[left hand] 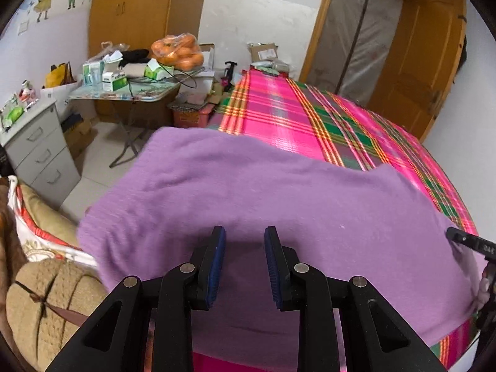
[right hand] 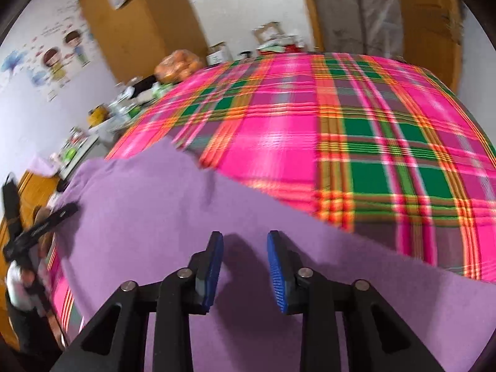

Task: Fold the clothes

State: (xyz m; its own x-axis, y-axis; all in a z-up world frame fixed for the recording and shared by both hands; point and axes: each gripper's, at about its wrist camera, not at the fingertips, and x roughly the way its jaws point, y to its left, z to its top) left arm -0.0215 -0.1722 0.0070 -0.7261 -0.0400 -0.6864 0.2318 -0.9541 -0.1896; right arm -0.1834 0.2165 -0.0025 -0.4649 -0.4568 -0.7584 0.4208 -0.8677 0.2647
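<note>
Bedroom clutter sat behind the work area: a folding table [left hand: 124, 96] loaded with boxes and a bag of oranges [left hand: 178, 51], a grey drawer unit [left hand: 40, 155], and a wooden wardrobe [left hand: 130, 15]. Work surface was the bed, covered by a pink-and-green plaid sheet [right hand: 356, 130].

Purple garment [left hand: 248, 201] lay spread flat across the near part of the bed, far edge running diagonally over the plaid, left side reaching the bed edge or slightly past it. Which garment it was could not be told; no sleeves or collar showed clearly.

Left gripper [left hand: 245, 260] hung over the purple fabric, jaws narrowly parted, nothing between the blue pads. Right gripper [right hand: 245, 266] was the same: narrow gap, nothing between the pads, cloth only underneath. Whether either tip touched the fabric could not be told. Each gripper showed at the edge of the other's view, so they were well apart, one toward each side of the garment.

Risks, as judgement:
- Gaps looked small for pinching a fabric edge; a closing grab could skim the top layer or miss.
- Going too deep could pinch the sheet with the garment and drag the plaid into the fold.
- Right view was blurred; a grab on the move could land off the edge.
- Uneven grip points would give a skewed fold.
- The side at the bed edge could slide off if pulled.
</note>
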